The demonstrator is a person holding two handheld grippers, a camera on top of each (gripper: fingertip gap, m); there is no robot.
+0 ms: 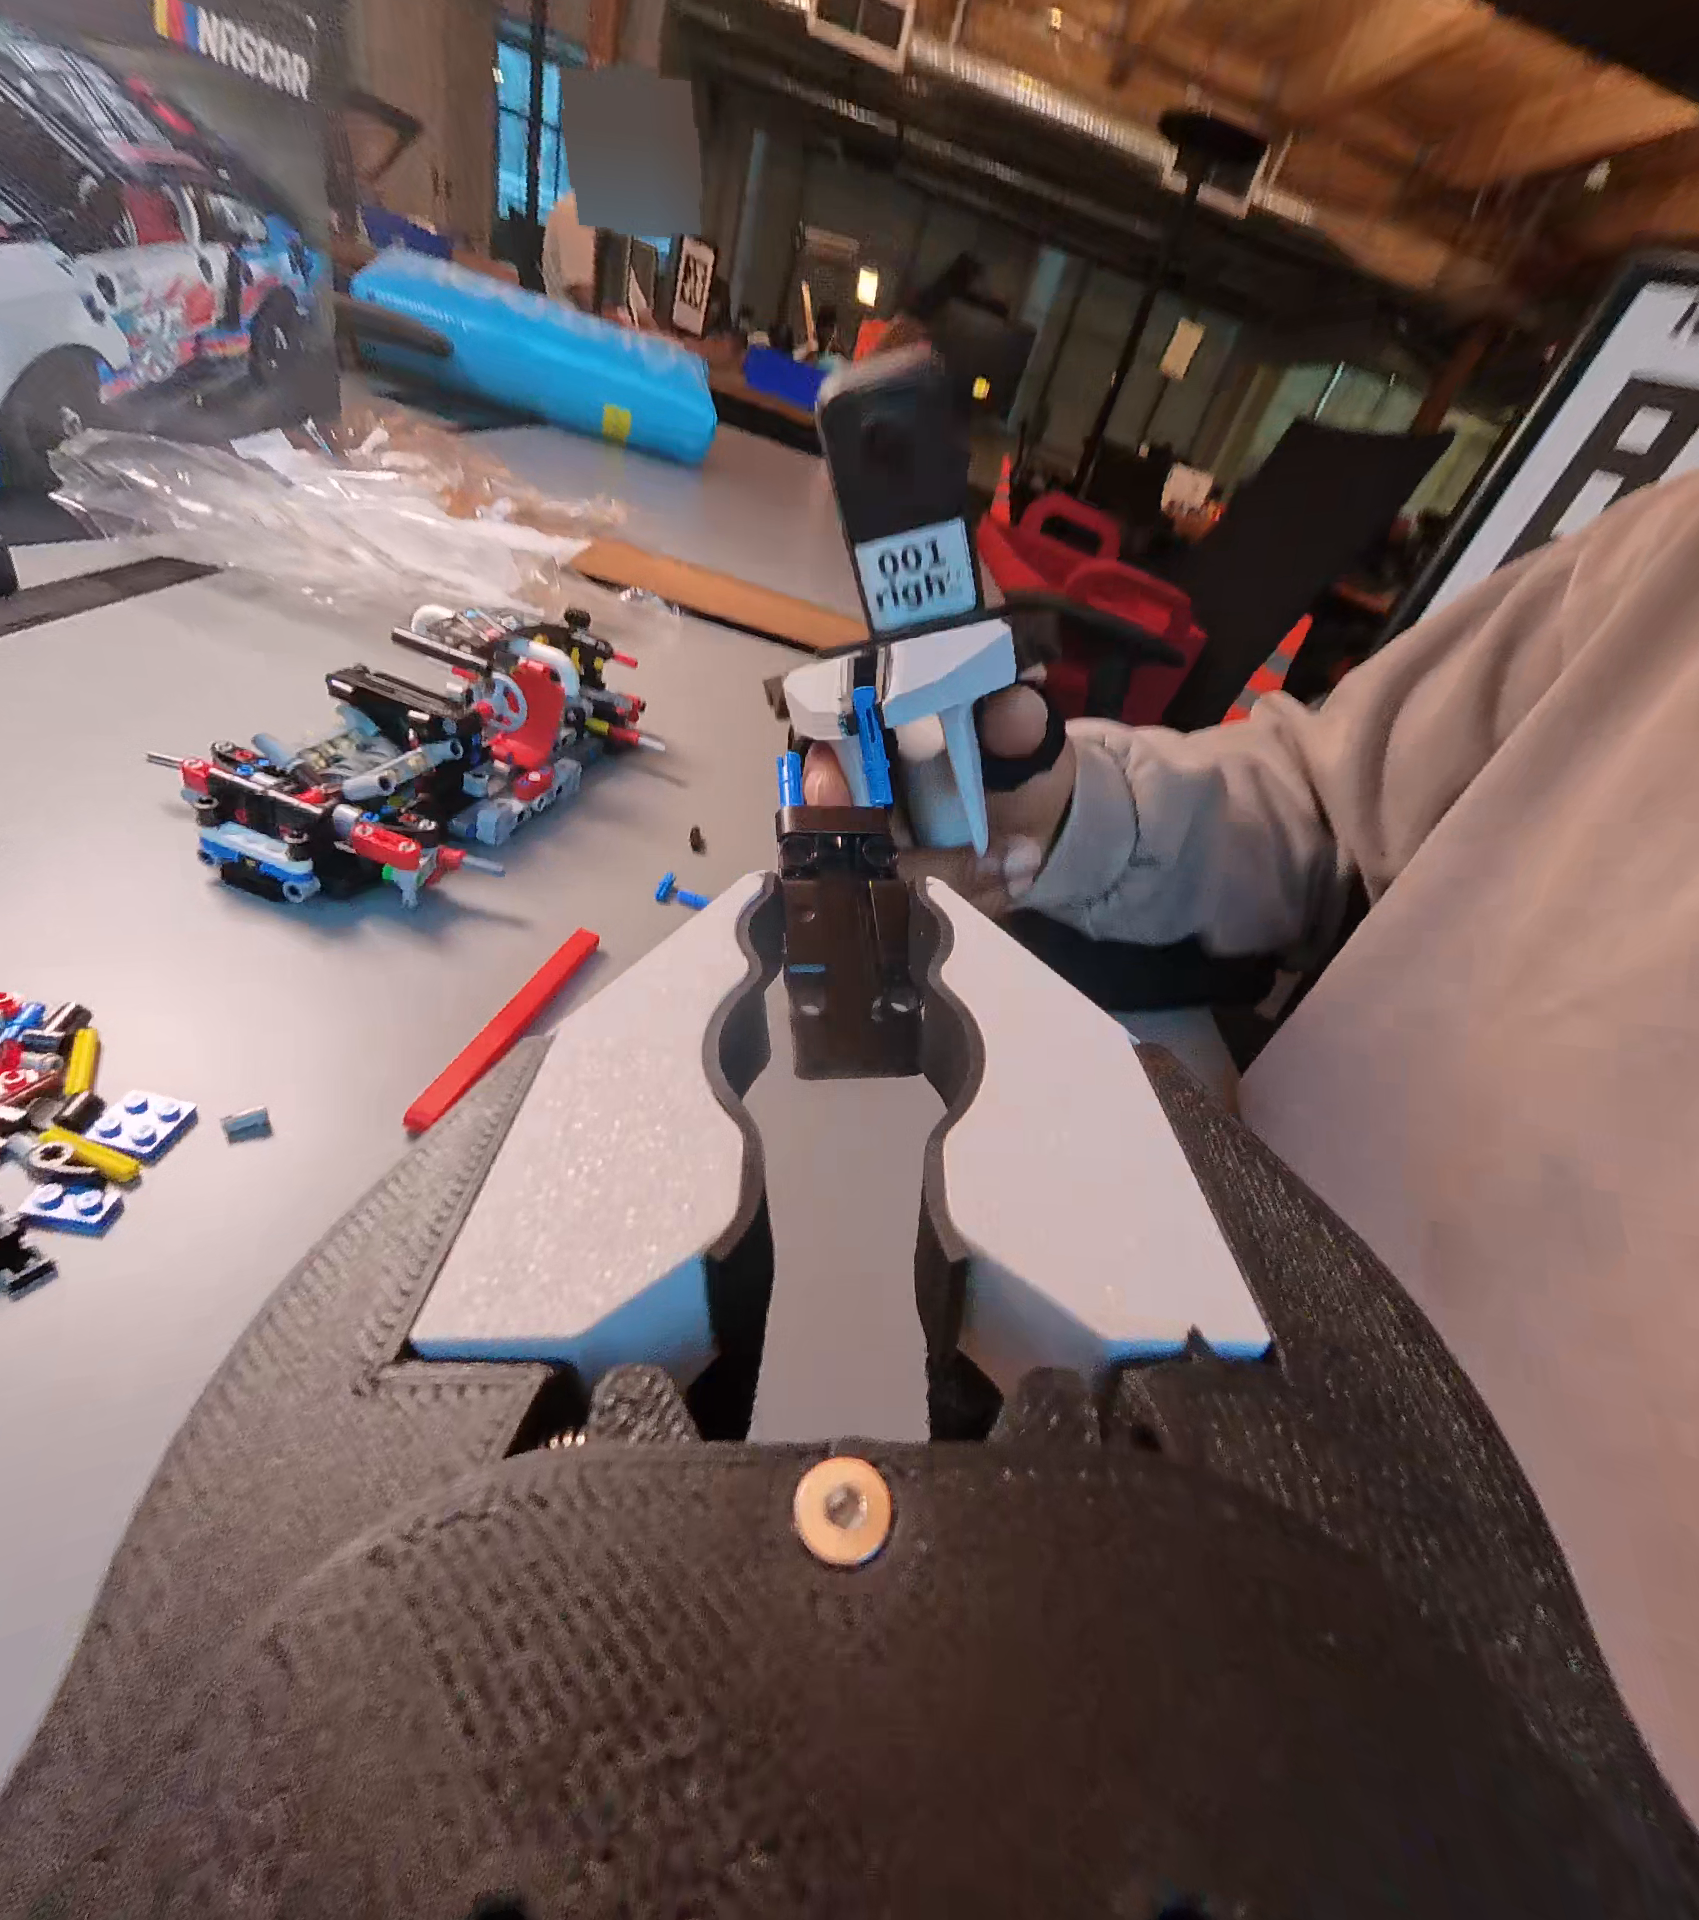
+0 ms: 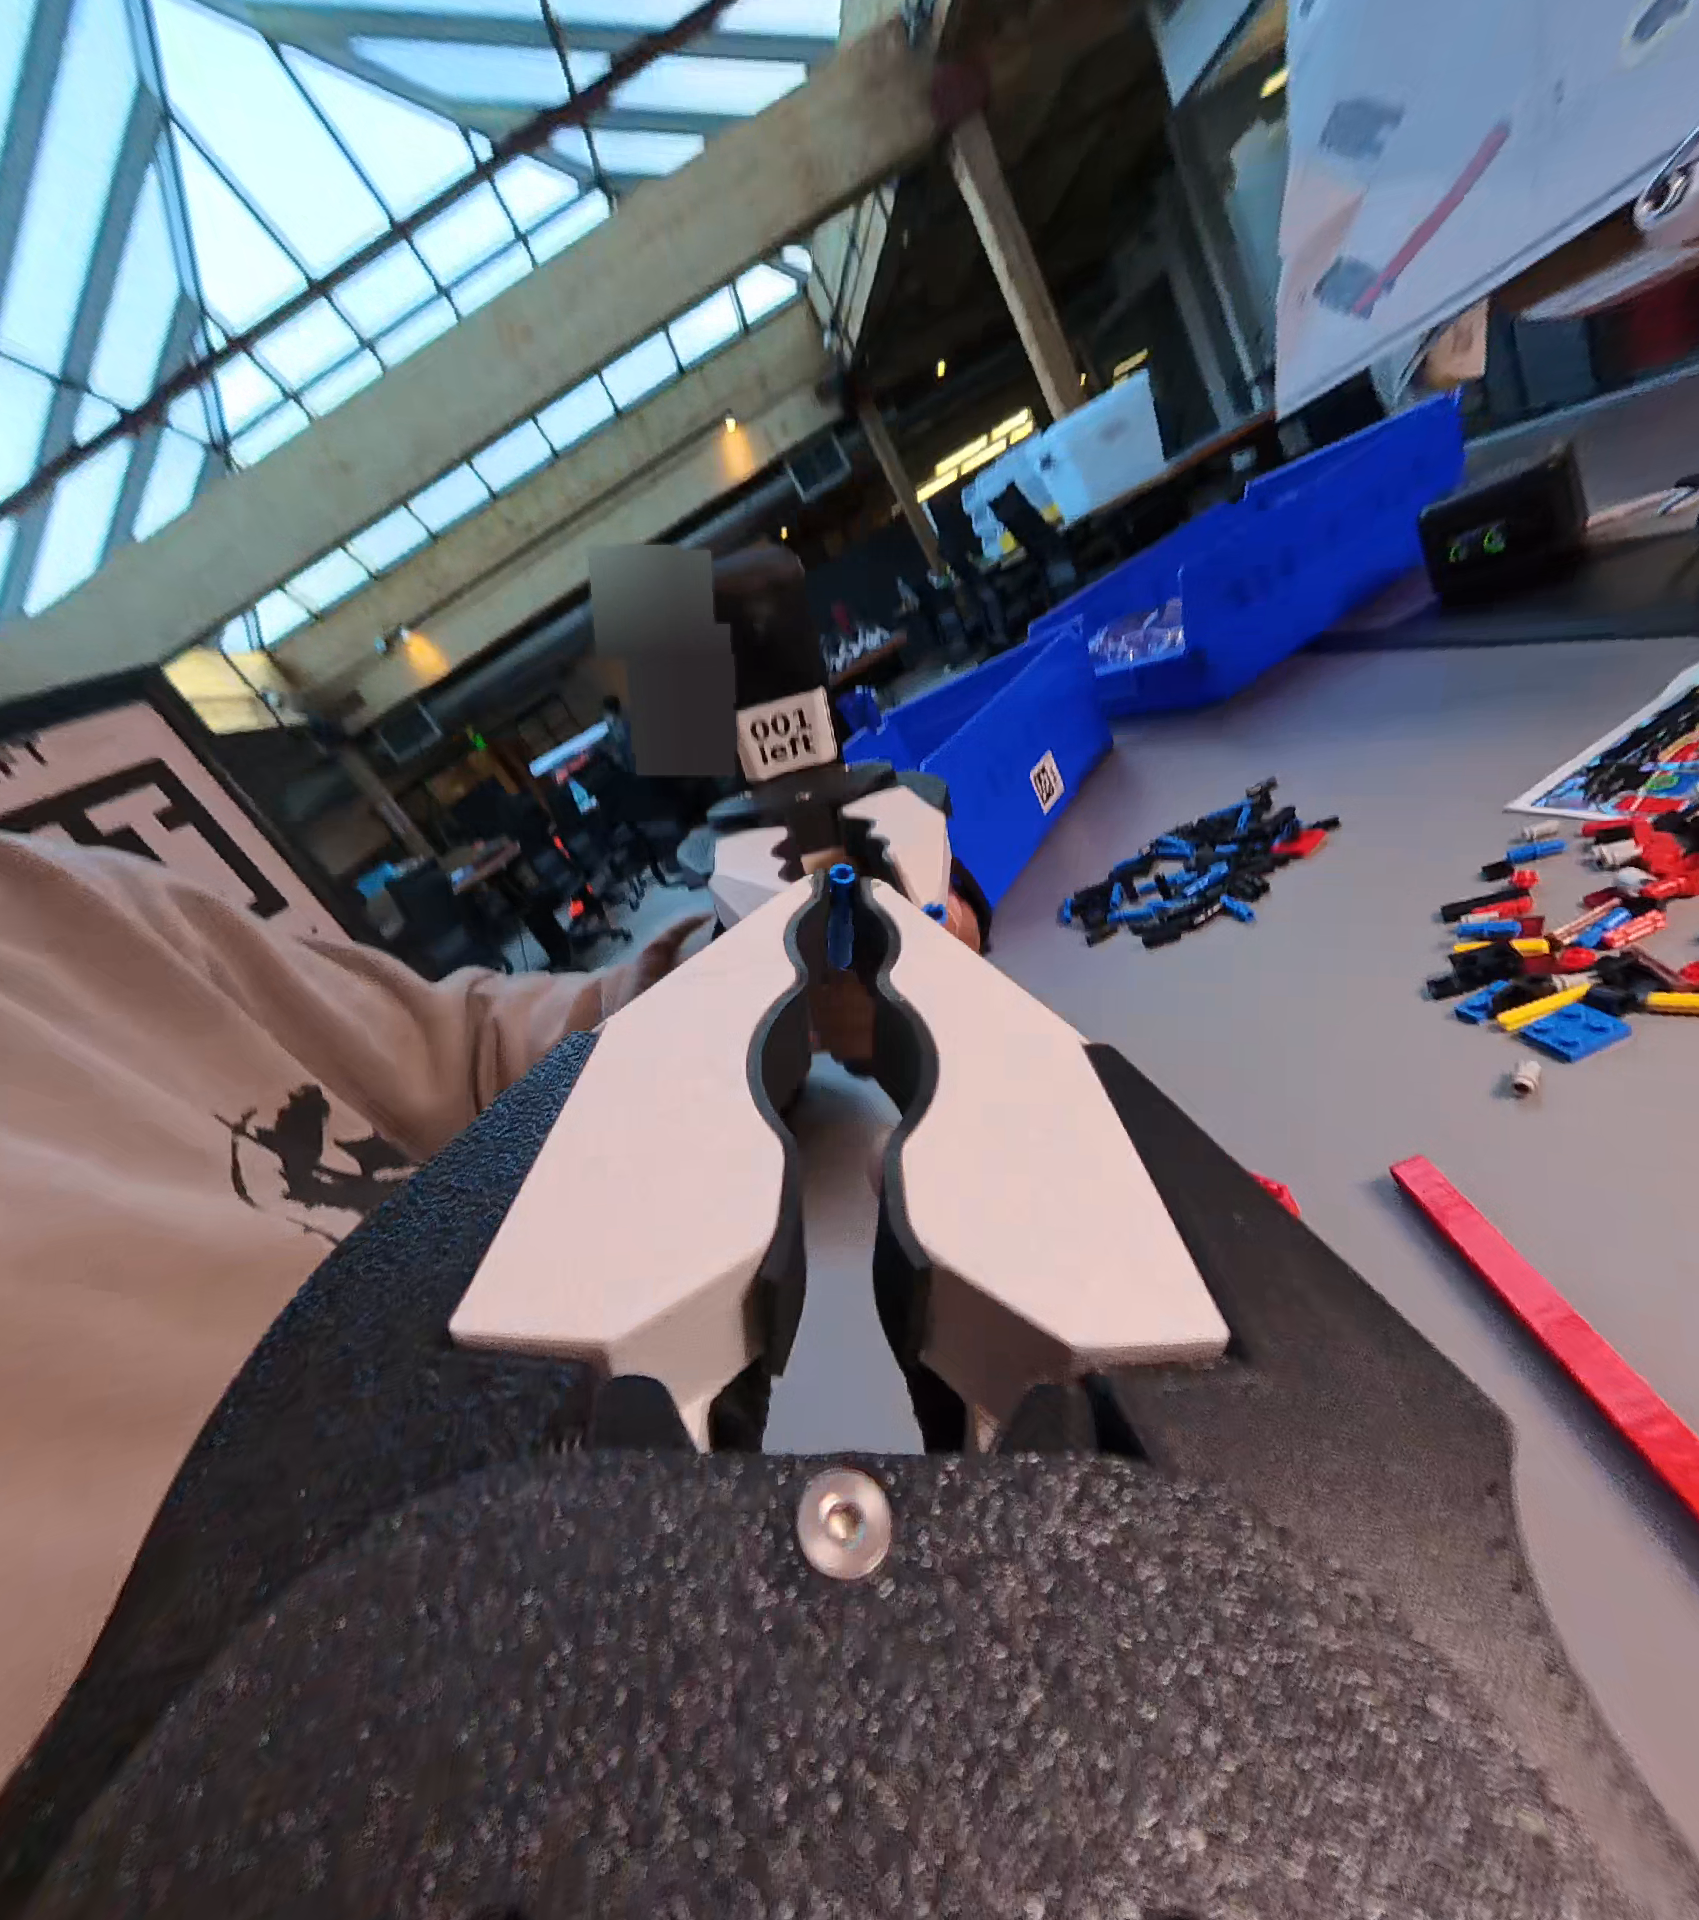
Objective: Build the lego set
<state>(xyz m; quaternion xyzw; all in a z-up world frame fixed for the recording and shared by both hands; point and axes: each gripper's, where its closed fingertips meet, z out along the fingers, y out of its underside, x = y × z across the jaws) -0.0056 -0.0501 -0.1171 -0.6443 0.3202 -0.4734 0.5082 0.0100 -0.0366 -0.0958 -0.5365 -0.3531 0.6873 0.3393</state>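
Two grippers were held up facing each other, above the table's [image 1: 201, 1403] near edge, in front of a person's beige sleeve [image 1: 1240, 831].

- Left gripper [image 1: 850, 925]: fingers clamped on a dark brown lego block [image 1: 850, 997], which stood upright between the tips, with black studded pieces on its top end.
- Right gripper [image 2: 840, 914]: tips closed on a small blue pin [image 2: 840, 914], held just above the brown block's top end; in the left wrist view this gripper [image 1: 840, 769] showed the pin [image 1: 868, 743] between its white fingers. Contact between pin and block could not be told.
- Partly built lego chassis [image 1: 409, 769]: on the table toward its far side, well apart from both grippers, with open surface all around it.
- Long red beam [image 1: 502, 1029]: flat on the table between the chassis and the near edge, just beside the left gripper's left finger.
- Loose pile of mixed pieces [image 1: 14, 1122]: blue, yellow, red and black, near the table's left edge.
- Second heap of black and blue pins [image 2: 1188, 873]: farther back, close to the blue bins [image 2: 1240, 582] along the far edge.
- One stray blue pin [image 1: 681, 894]: alone on bare surface, near the left gripper's tips.
- Clear plastic bags [image 1: 305, 520] and the set's box [image 1: 97, 229]: at the far left corner.
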